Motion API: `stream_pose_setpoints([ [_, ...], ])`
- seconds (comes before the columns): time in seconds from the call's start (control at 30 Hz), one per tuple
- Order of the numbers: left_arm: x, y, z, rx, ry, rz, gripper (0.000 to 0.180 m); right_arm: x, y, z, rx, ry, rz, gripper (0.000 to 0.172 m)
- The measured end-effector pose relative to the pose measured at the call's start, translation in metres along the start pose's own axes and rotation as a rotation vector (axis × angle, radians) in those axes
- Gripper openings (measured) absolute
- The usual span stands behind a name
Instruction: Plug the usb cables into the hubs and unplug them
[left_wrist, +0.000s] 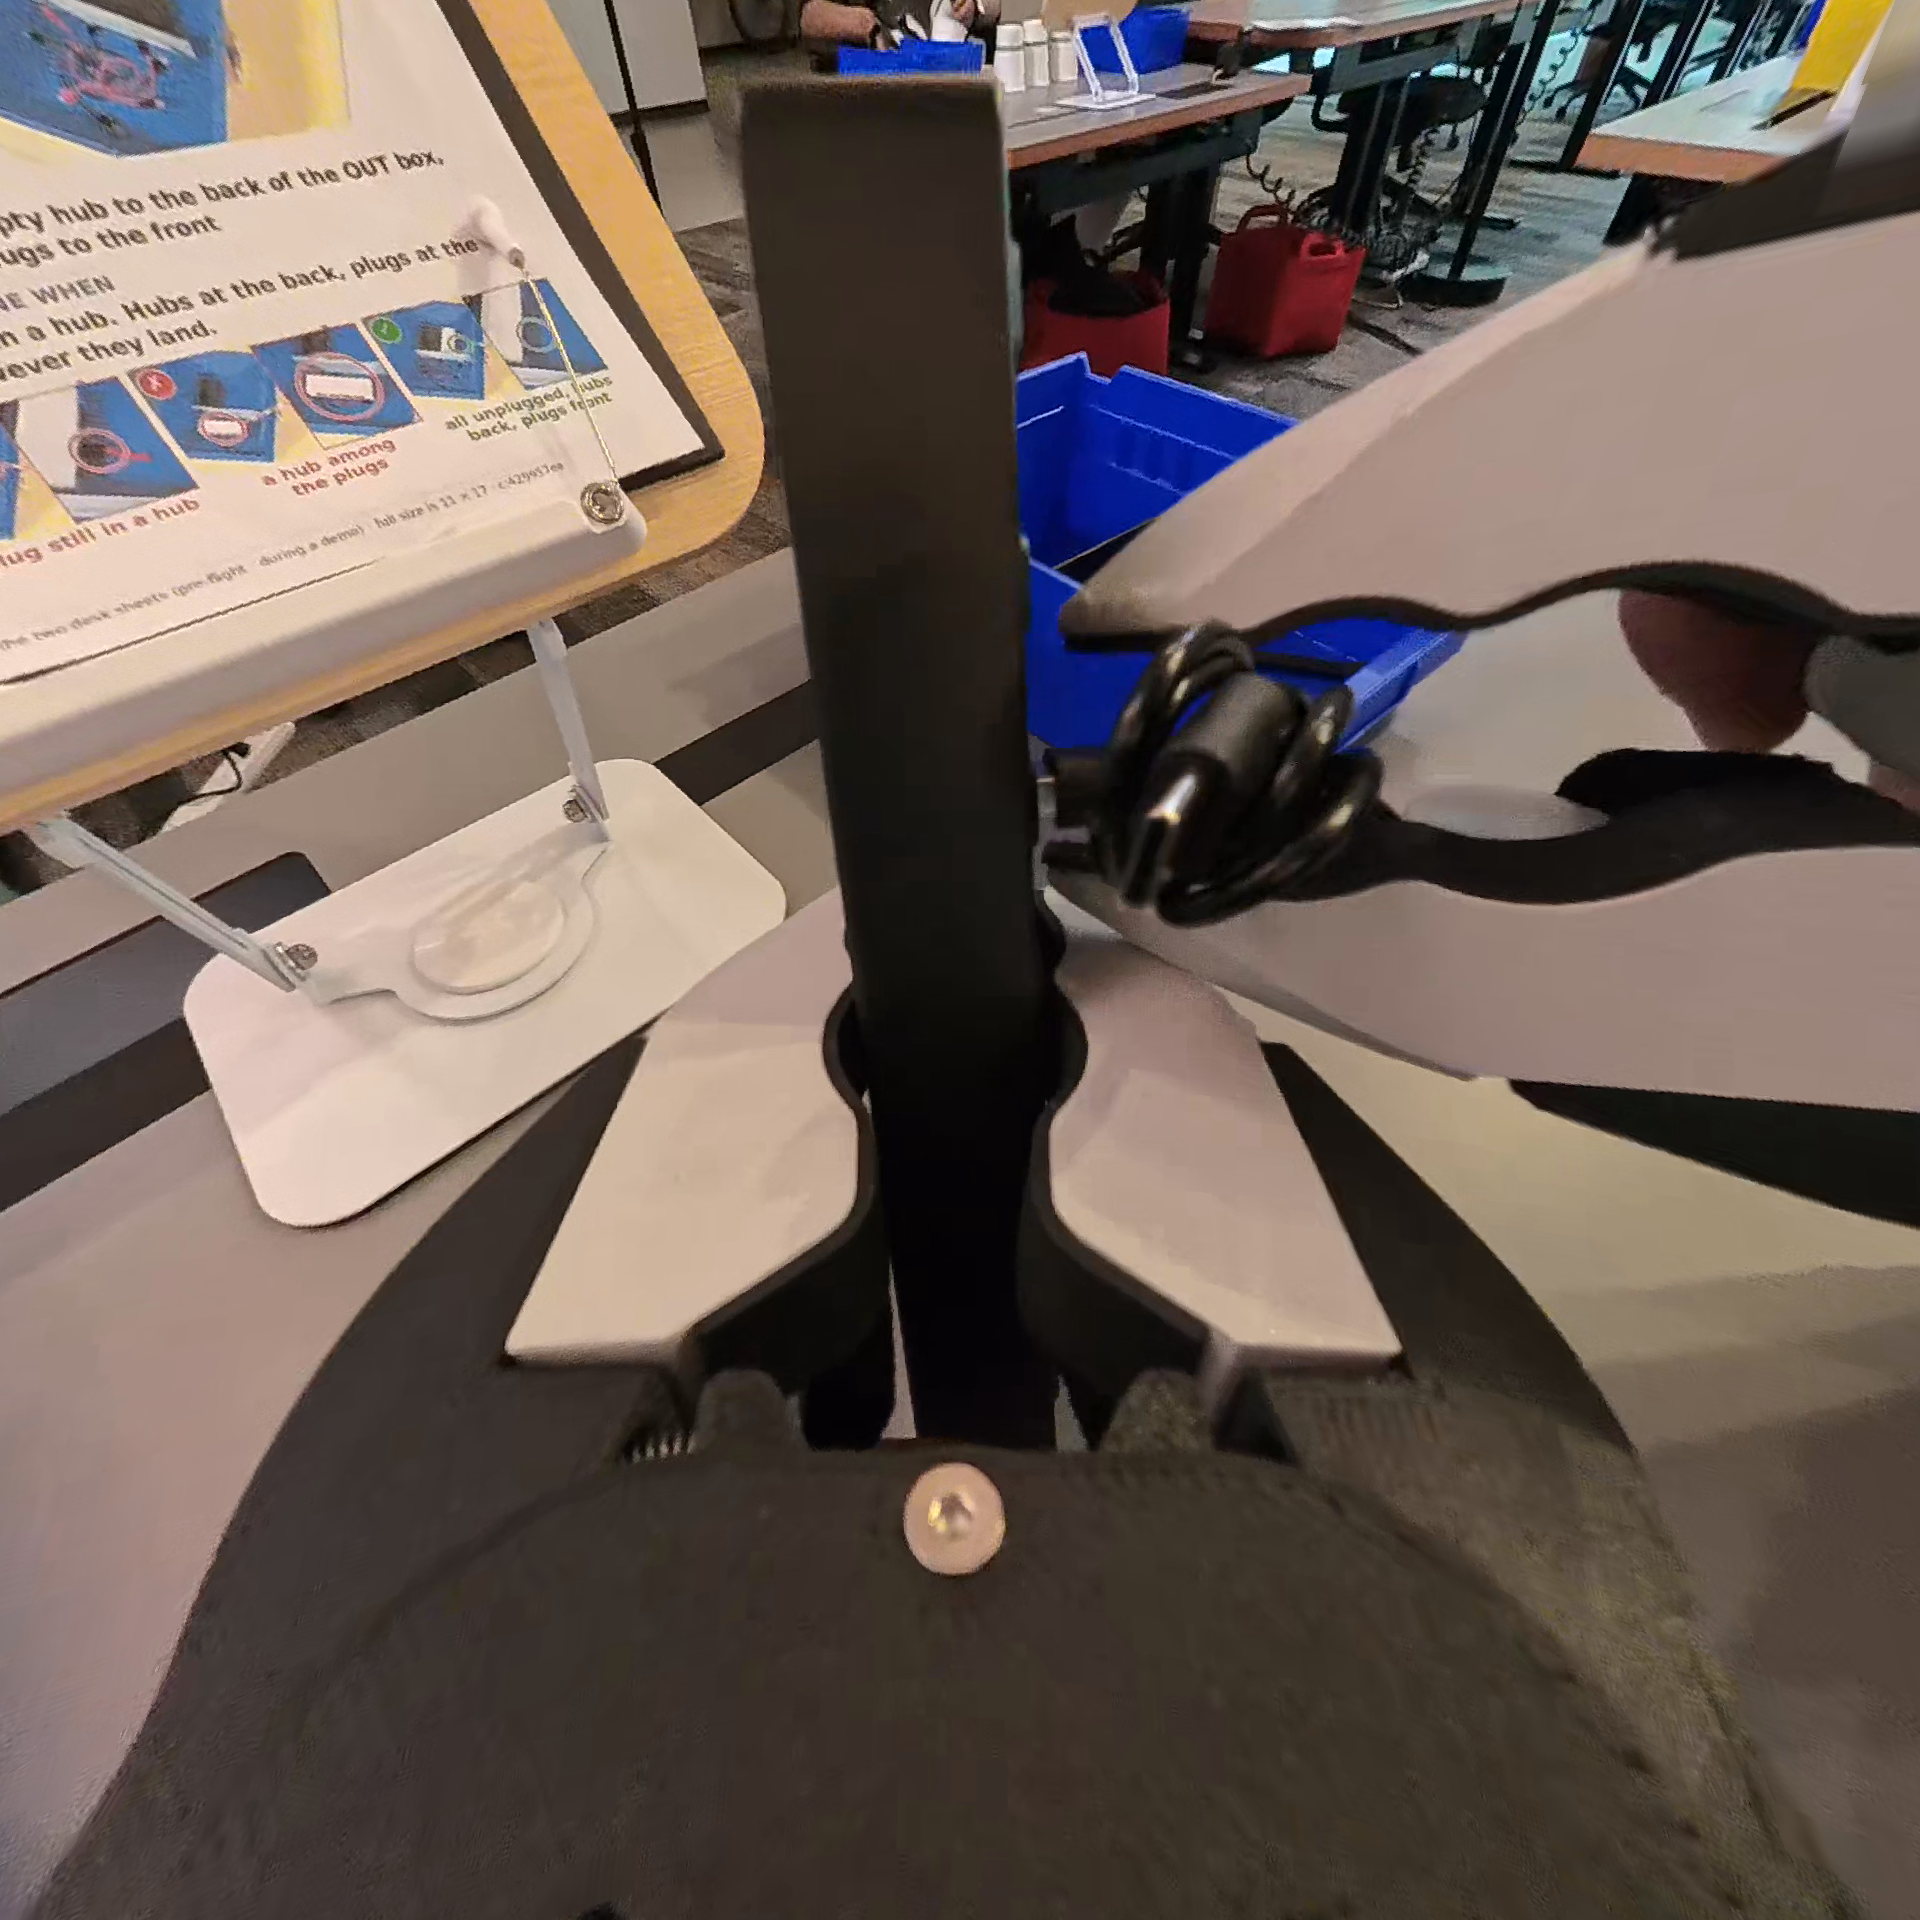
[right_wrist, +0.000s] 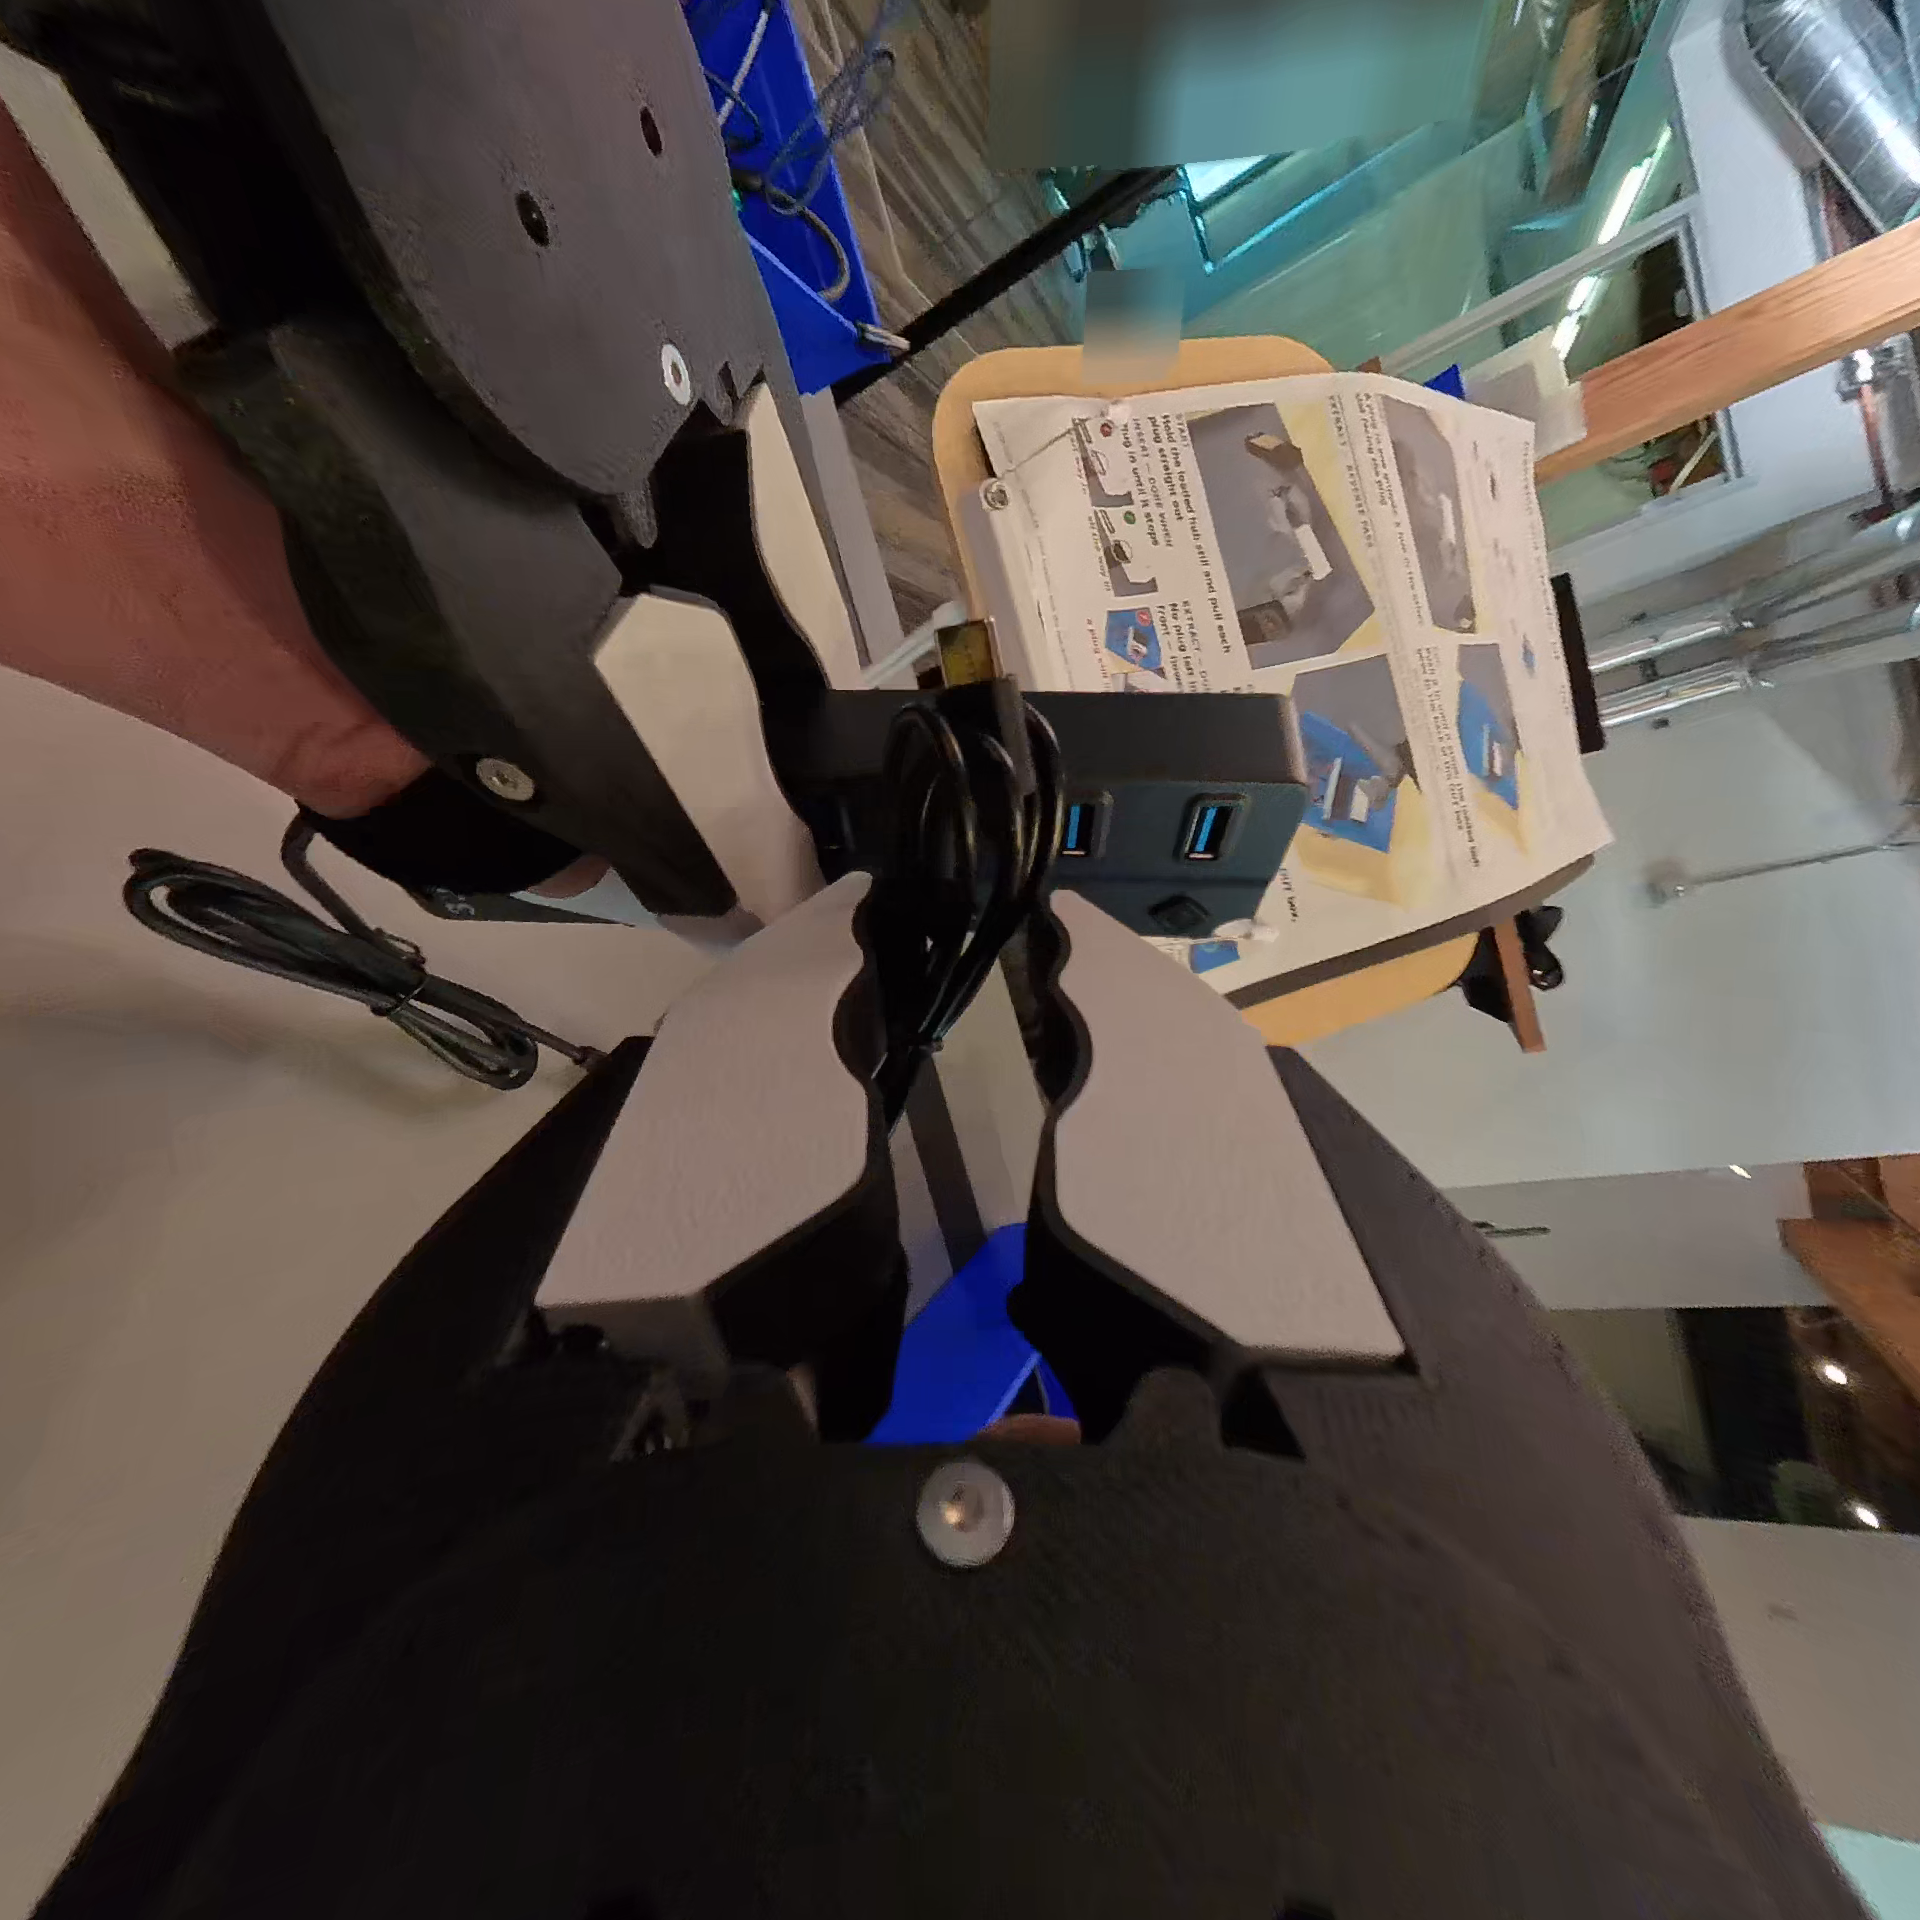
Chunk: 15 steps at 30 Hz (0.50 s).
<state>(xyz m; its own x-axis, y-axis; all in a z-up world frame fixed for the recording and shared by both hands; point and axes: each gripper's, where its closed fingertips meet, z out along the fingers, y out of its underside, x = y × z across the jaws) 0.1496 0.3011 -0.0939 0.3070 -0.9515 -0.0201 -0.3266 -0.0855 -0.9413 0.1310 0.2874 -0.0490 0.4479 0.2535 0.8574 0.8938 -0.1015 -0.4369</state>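
Note:
My left gripper is shut on a long black USB hub and holds it upright above the table. In the right wrist view the hub lies across the frame, with the left gripper on its left end and blue ports facing me. My right gripper is shut on a coiled black USB cable. The cable's metal plug sticks out past the hub's edge. In the left wrist view the right gripper comes in from the right and holds the cable coil close beside the hub.
An instruction sheet on a tilted board stands on a white base at the left. A blue bin sits behind the hub. Another bundled black cable lies on the white table. Red bins stand on the floor farther back. My hands' fingertips stand some 5 cm from each other.

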Motion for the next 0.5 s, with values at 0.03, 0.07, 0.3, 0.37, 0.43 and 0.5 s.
stream_pose_setpoints([
  [0.03, 0.0, -0.001, 0.0, 0.001, 0.003, 0.003, 0.025, 0.0, -0.001, -0.001, -0.002, 0.006, -0.014, 0.022],
  [0.07, 0.001, -0.001, 0.0, -0.002, 0.008, 0.007, 0.025, 0.0, -0.001, -0.001, 0.002, 0.002, -0.026, 0.021],
  [0.3, -0.001, 0.007, 0.006, -0.072, 0.041, -0.059, 0.025, -0.005, -0.001, 0.003, -0.019, -0.009, -0.195, 0.012],
  [0.37, -0.004, 0.01, 0.01, -0.073, 0.034, -0.087, 0.025, -0.007, 0.003, 0.008, -0.046, -0.045, -0.201, 0.011],
  [0.43, -0.005, 0.012, 0.014, -0.067, 0.056, -0.155, 0.025, -0.007, 0.006, 0.012, -0.056, -0.057, -0.206, 0.011],
  [0.5, -0.011, 0.011, 0.016, -0.05, 0.035, -0.163, 0.025, -0.006, 0.008, 0.016, -0.064, -0.062, -0.198, 0.011],
])
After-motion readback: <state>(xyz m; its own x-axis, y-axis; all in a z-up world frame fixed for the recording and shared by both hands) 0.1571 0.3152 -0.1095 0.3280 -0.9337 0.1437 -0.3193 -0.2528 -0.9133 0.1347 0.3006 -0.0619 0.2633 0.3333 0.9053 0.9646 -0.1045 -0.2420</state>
